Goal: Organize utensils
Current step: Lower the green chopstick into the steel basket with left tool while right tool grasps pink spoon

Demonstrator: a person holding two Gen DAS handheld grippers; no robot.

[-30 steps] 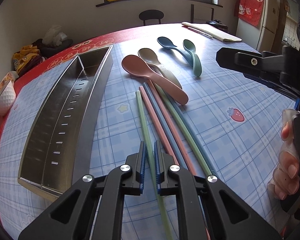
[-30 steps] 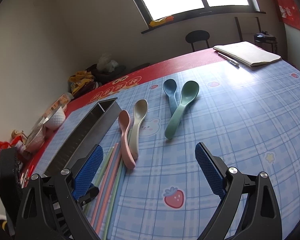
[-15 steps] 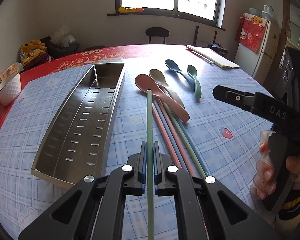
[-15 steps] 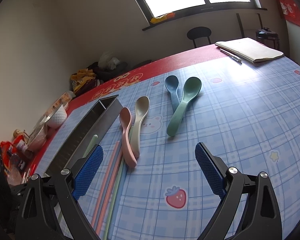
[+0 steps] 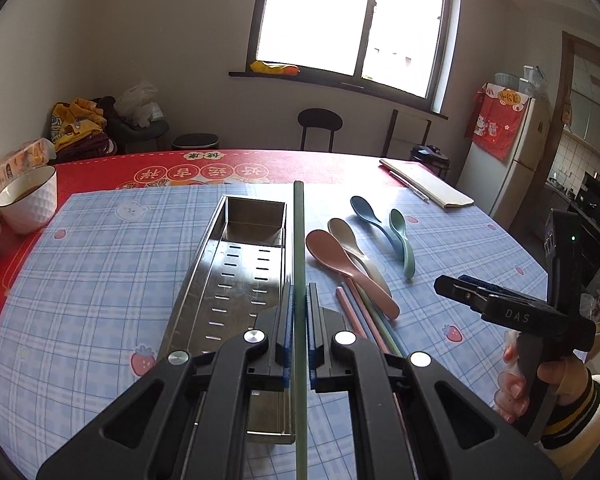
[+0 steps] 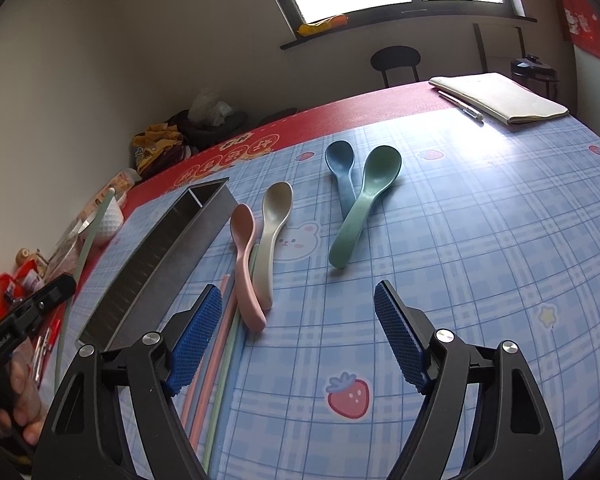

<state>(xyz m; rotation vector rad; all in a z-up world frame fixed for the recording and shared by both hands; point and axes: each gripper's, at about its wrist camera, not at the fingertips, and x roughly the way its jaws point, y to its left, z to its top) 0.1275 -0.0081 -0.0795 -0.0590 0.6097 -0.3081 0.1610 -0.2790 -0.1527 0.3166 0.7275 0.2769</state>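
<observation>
My left gripper point(image 5: 299, 332) is shut on a green chopstick point(image 5: 299, 240), lifted off the table and lying along the right rim of the steel tray point(image 5: 204, 280). The same green chopstick point(image 6: 86, 248) shows at the left of the right wrist view, above the steel tray point(image 6: 156, 264). More chopsticks point(image 5: 364, 320) lie beside a pink spoon point(image 5: 340, 264), a beige spoon point(image 5: 346, 236), a blue spoon point(image 5: 366, 212) and a green spoon point(image 5: 402, 240). My right gripper point(image 6: 298, 336) hovers over the table with nothing between its fingers, its jaws closing.
A white bowl point(image 5: 30, 200) stands at the table's left edge. A folded cloth with a pen point(image 5: 428, 188) lies at the far right. A chair point(image 5: 319, 128) and a fridge point(image 5: 508, 160) stand beyond the table. The person's hand point(image 5: 540, 384) holds the right gripper.
My left gripper has risen with the green chopstick and swung left toward the tray. My right gripper's jaws have narrowed a little; it has stayed in place.
</observation>
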